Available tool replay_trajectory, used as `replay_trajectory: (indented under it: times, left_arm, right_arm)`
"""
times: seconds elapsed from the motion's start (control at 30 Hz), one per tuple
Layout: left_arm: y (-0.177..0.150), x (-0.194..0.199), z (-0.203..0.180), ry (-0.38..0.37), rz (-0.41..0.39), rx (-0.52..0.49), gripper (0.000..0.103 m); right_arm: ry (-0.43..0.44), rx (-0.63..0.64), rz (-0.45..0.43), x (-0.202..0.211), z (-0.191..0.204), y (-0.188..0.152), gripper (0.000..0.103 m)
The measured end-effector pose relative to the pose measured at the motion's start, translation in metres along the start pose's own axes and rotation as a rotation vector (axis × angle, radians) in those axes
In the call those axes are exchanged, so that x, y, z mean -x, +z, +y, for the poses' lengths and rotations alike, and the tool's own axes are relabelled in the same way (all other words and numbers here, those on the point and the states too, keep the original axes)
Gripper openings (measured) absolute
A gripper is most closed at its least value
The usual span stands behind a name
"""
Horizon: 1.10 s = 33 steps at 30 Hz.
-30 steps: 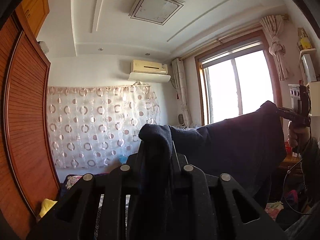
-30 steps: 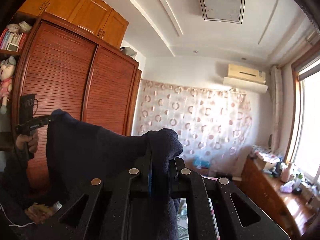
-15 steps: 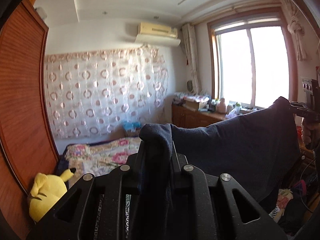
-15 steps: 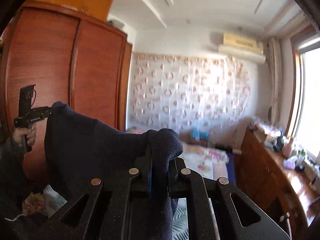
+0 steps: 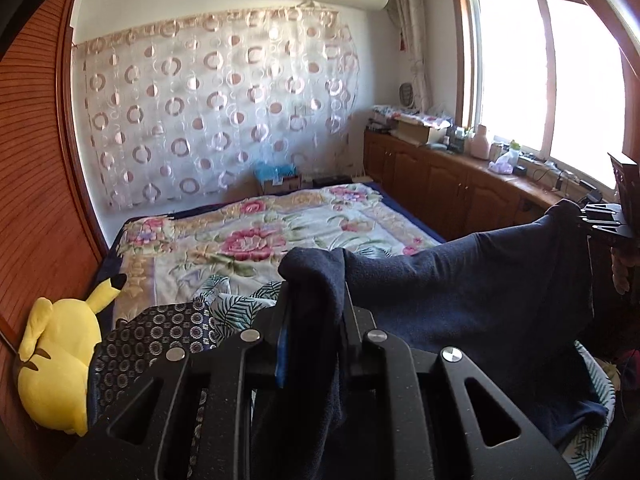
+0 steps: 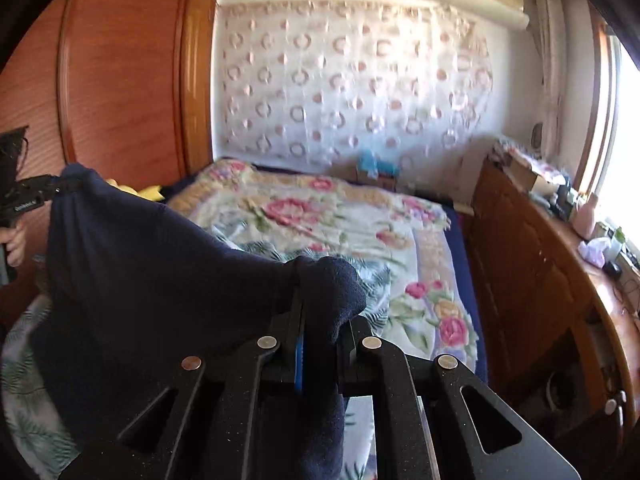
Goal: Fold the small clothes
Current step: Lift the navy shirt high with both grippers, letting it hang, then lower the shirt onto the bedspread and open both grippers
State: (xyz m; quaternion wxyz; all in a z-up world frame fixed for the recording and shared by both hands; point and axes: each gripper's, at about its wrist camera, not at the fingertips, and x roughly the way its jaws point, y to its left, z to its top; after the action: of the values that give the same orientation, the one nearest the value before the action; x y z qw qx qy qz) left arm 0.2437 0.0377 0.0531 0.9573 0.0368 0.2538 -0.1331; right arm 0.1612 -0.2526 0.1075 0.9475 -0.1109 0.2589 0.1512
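Above the floral-quilted bed (image 5: 280, 216), the left claw (image 5: 312, 320) and the right claw (image 6: 320, 320) are each clamping a top corner of the navy garment (image 5: 460, 280), stretching it flat between them (probably so it drapes smooth for folding).

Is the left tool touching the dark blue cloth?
Touching. The left wrist view shows the left tool shut on a bunched corner of the dark blue cloth, pinched between its fingers.
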Motion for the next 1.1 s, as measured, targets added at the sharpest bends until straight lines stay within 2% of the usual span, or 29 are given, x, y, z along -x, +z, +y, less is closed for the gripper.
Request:
replay_trajectory:
  times: [0.17,0.33,0.63,0.97,1.1]
  left_arm:
    - [-0.002,-0.033,0.005,0.012,0.057,0.009,0.02]
    - [-0.006,-0.059,0.01,0.012,0.109,0.021,0.02]
    - [-0.018,-0.103,0.011,0.007,0.197,0.036,0.021]
    - [-0.017,-0.116,0.007,0.012,0.231,0.022,0.022]
    - [-0.016,-0.115,0.008,0.026,0.237,0.032,0.03]
  right_arm:
    - [0.017,-0.036,0.043,-0.044,-0.004,0.028,0.011]
    - [0.031,-0.065,0.102,-0.074,-0.029,0.014,0.011]
    - [0.051,-0.104,0.189,-0.126,-0.038,0.012,0.011]
    - [0.065,-0.133,0.236,-0.149,-0.048,0.01,0.012]
    - [0.054,-0.144,0.24,-0.147,-0.049,0.011,0.019]
